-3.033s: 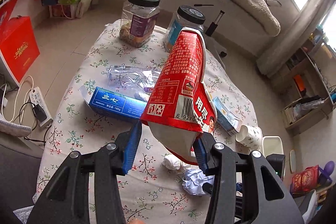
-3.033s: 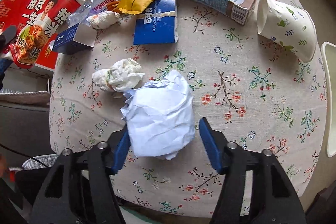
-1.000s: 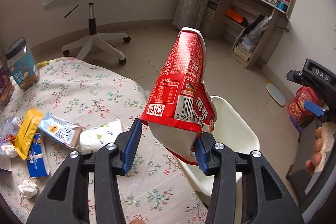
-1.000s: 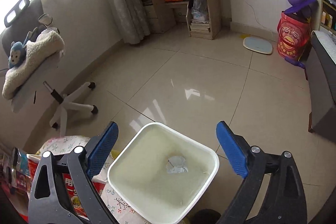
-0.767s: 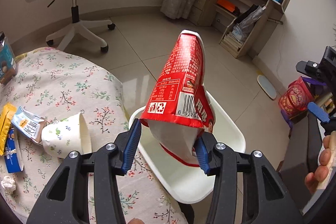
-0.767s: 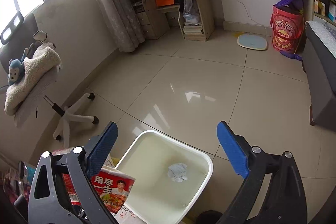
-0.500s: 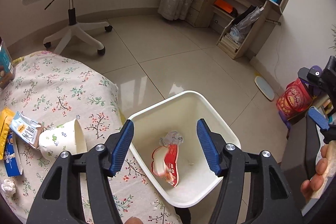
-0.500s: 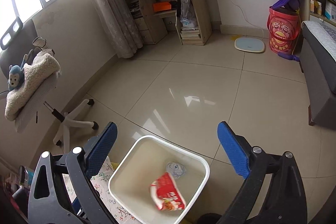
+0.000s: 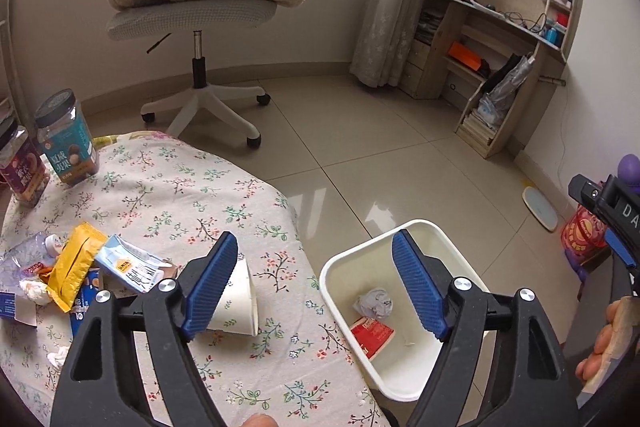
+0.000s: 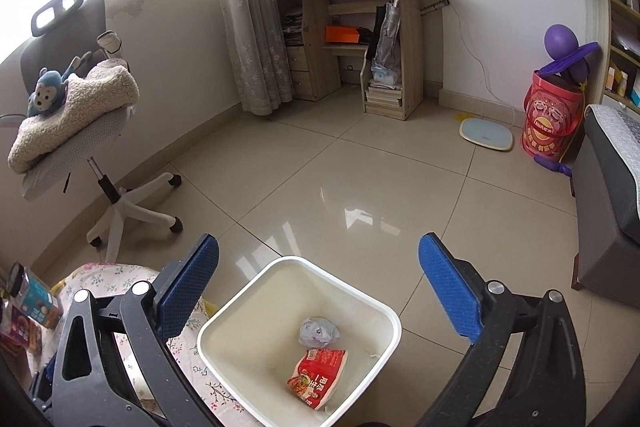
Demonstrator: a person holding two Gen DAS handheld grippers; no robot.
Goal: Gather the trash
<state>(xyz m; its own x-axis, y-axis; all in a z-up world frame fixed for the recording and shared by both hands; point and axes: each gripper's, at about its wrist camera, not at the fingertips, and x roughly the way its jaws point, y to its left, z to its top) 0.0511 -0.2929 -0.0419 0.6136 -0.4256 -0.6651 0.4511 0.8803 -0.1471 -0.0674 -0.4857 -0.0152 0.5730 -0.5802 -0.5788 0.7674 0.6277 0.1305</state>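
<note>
A white bin (image 9: 332, 271) (image 10: 384, 311) stands on the floor beside the table. In it lie the red noodle cup (image 9: 372, 337) (image 10: 318, 383) and a crumpled paper ball (image 9: 374, 301) (image 10: 318, 331). My left gripper (image 9: 316, 267) hovers over the table's edge and the bin, its jaws opening with nothing between them. My right gripper (image 10: 318, 269) hangs above the bin, jaws spreading wide and empty. On the floral tablecloth (image 9: 172, 195) lie a paper cup (image 9: 236, 307) on its side, a small carton (image 9: 132, 269), a yellow pouch (image 9: 74, 265) and tissue wads (image 9: 32, 289).
Two lidded jars (image 9: 66, 143) stand at the table's far left. A swivel chair (image 9: 196, 15) with a blanket and toy monkey stands behind. A desk with shelves (image 10: 360, 27), a floor scale (image 10: 486, 135), a red bucket (image 10: 552, 123) and a dark sofa (image 10: 608, 211) ring the tiled floor.
My left gripper let go of the red noodle cup, which dropped into the bin. Its jaws then widened and it rose, swinging back toward the table. The right gripper stayed spread over the bin.
</note>
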